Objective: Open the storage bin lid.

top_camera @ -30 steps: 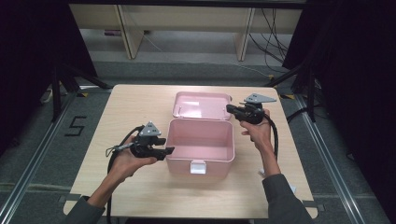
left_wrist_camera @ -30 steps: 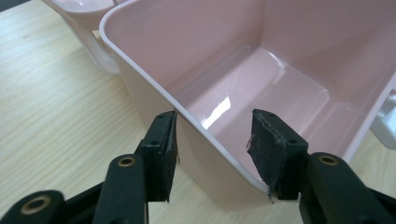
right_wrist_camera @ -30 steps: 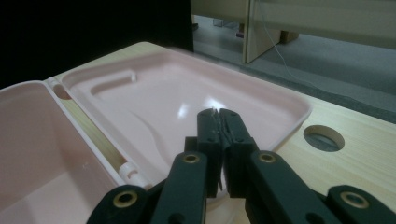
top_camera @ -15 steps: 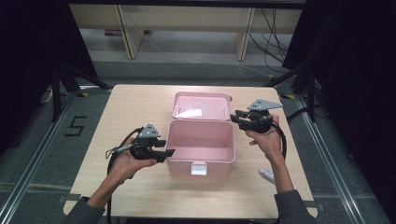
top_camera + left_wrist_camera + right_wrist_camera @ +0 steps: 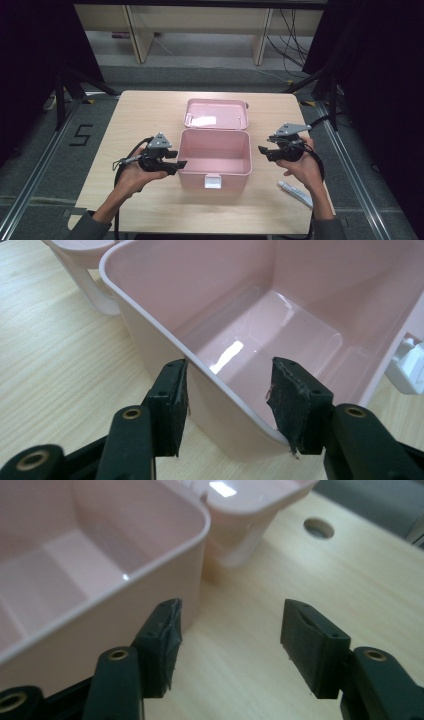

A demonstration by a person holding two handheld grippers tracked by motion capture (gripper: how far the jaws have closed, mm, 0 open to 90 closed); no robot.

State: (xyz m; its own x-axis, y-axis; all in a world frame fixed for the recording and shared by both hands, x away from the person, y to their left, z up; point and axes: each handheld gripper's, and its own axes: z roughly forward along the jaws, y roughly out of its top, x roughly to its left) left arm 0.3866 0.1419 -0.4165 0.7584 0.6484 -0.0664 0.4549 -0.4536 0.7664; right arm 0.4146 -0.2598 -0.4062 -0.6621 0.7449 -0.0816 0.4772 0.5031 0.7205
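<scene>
Pink box [image 5: 215, 155] sits mid-table, nearer the front edge, its lid [image 5: 216, 113] thrown back flat toward the far edge, so the inside is open for loading. The left gripper [image 5: 179, 164] straddles the box's left wall, one pad [image 5: 172, 400] touching its outside and the other clear inside, so it is steadying rather than clamping. The right gripper [image 5: 262, 149] hangs just off the right wall, its jaws having just been opening with nothing between them. A small tube [image 5: 295, 193] lies near the table's front right corner, probably next.
</scene>
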